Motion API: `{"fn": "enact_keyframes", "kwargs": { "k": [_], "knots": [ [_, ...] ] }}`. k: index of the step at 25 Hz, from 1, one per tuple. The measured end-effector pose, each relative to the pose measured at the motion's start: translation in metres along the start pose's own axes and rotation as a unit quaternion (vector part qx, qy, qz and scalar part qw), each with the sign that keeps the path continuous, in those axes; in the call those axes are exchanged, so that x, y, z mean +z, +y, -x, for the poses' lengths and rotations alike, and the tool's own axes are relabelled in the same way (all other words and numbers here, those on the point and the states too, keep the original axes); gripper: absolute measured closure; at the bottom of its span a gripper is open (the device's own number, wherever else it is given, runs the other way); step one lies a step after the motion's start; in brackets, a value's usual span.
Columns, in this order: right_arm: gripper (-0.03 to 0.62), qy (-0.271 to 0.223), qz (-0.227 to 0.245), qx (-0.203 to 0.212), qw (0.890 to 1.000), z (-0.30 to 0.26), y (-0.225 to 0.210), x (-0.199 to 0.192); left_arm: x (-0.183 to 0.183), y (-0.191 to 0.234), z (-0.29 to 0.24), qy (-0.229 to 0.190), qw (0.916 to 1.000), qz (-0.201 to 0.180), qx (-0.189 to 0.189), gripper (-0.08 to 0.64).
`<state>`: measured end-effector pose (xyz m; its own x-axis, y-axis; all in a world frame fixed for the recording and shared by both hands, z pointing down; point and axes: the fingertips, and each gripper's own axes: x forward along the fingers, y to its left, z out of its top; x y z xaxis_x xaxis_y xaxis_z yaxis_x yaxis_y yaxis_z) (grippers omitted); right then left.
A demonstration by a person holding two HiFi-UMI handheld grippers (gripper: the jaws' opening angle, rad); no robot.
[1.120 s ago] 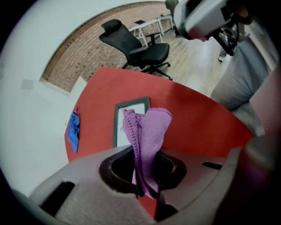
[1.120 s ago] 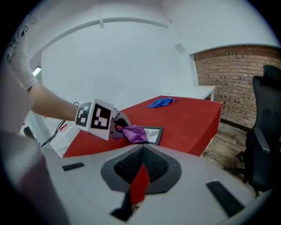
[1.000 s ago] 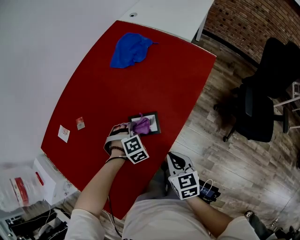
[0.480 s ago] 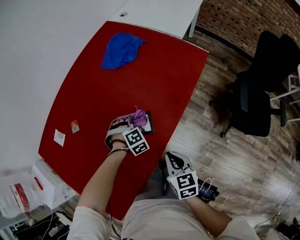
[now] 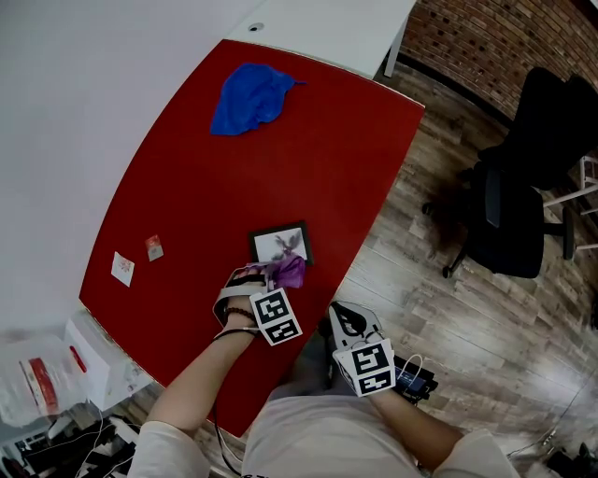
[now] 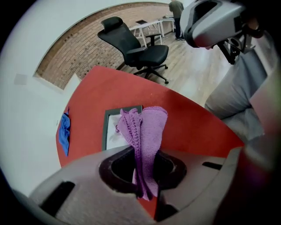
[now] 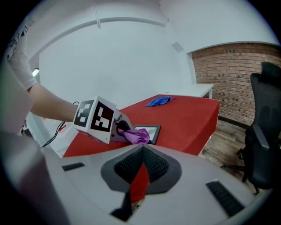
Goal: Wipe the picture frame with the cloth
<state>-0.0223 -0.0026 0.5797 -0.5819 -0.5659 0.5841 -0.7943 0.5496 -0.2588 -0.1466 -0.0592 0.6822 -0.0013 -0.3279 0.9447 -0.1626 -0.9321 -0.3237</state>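
Note:
A small black picture frame [image 5: 280, 246] with a pale picture lies flat on the red table [image 5: 308, 159], near its front edge. Just short of the frame's near side, my left gripper [image 5: 280, 278] is shut on a purple cloth [image 5: 288, 272]. In the left gripper view the folded purple cloth [image 6: 147, 132] stands up from between the jaws of the left gripper [image 6: 147, 154] and hides part of the frame [image 6: 106, 132]. My right gripper [image 5: 350, 322] is off the table, close to the person's body. In the right gripper view the right gripper [image 7: 142, 151] is shut and holds nothing.
A crumpled blue cloth [image 5: 252, 98] lies at the table's far end. Two small packets [image 5: 124, 267] [image 5: 155, 246] sit near the left edge. A black office chair [image 5: 523, 205] stands on the wood floor to the right. A white desk [image 5: 327, 28] adjoins the far end.
My left gripper has drawn the purple cloth back toward the person, off the picture frame. The picture, covered by the cloth before, is now in plain sight. The right gripper has stayed put.

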Motion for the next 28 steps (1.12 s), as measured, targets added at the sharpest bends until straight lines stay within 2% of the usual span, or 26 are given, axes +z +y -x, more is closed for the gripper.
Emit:
{"fn": "enact_keyframes", "kwargs": {
  "k": [3,7,9,11,21,28],
  "knots": [
    [0.589,0.003,0.003,0.0,1.0,-0.001,0.0,-0.001,-0.001,0.006,0.003,-0.005,1.0,0.002,0.008,0.499],
    [0.588,0.004,0.002,-0.001,1.0,0.0,-0.002,-0.001,0.003,0.057,0.003,-0.009,0.9978,0.028,0.059,0.499],
    [0.588,0.006,0.0,-0.003,1.0,0.001,-0.002,-0.003,0.009,0.08,-0.004,-0.002,0.9964,0.024,0.081,0.499],
    [0.588,0.006,-0.002,-0.004,1.0,0.002,-0.002,-0.004,0.014,0.093,-0.014,0.007,0.996,0.019,0.087,0.499],
    [0.588,0.006,-0.017,-0.024,1.0,0.01,-0.021,-0.011,0.022,0.086,-0.037,0.024,0.9976,0.01,0.064,0.499],
    [0.589,0.004,-0.017,-0.011,1.0,0.004,-0.015,-0.008,0.019,0.035,-0.018,0.02,0.9997,-0.006,0.015,0.499]
  ]
}}
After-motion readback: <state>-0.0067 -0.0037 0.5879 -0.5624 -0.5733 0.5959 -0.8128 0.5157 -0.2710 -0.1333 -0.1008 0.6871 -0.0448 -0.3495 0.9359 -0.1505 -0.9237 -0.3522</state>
